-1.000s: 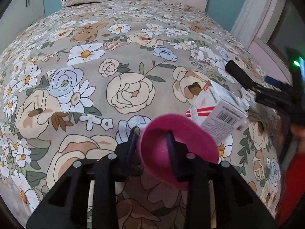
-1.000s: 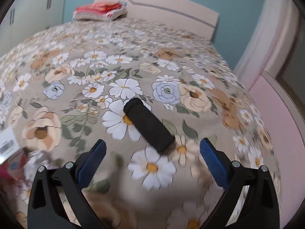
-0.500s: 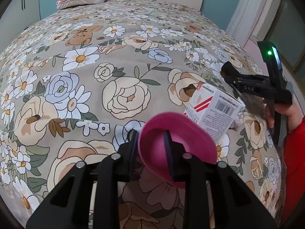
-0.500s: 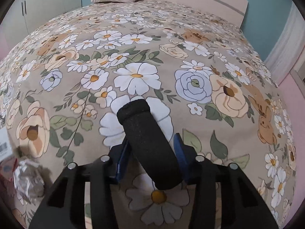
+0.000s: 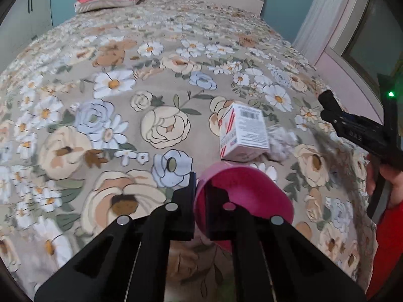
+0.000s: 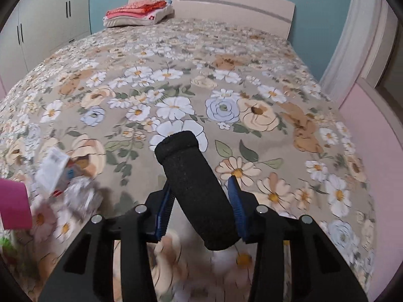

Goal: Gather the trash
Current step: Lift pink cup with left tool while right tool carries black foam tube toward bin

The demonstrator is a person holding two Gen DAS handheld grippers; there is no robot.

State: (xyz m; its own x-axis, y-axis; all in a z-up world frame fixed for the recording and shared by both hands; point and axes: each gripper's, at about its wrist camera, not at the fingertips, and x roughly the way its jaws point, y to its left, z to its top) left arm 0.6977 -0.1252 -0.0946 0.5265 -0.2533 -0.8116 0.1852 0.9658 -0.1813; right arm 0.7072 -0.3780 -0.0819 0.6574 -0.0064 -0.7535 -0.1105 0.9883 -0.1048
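1. Currently the left hand-held gripper (image 5: 199, 196) is closed on the rim of a pink bowl (image 5: 248, 191); one finger sits outside the wall and the other inside it.
2. The pink bowl is held above the bed (image 5: 75, 80), over the near edge of the floral bedspread. Its open mouth faces forward, towards the headboard (image 6: 226, 2).
3. The right hand-held gripper (image 6: 201, 196) is closed on a black foam cylinder (image 6: 195, 188). The blue pads (image 6: 236, 198) press on both sides of it, nearer its lower end.
4. The black foam cylinder is tilted, with its upper end pointing away from the gripper and towards the headboard. It is clear of the bedspread.
5. A white carton (image 5: 243, 132) with red stripes and a barcode lies on the bed just beyond the pink bowl, towards the right edge of the bed.
6. A crumpled wad (image 5: 280, 142), grey-white, touches the right side of the white carton.
7. In the left wrist view the right hand-held gripper appears at the right edge of the bed, well apart from the white carton, carried by a hand (image 5: 389, 183) with a red sleeve (image 5: 390, 239) below it.
8. Folded red and cream bedding (image 6: 138, 12) lies at the headboard end, near the left corner of the bed.
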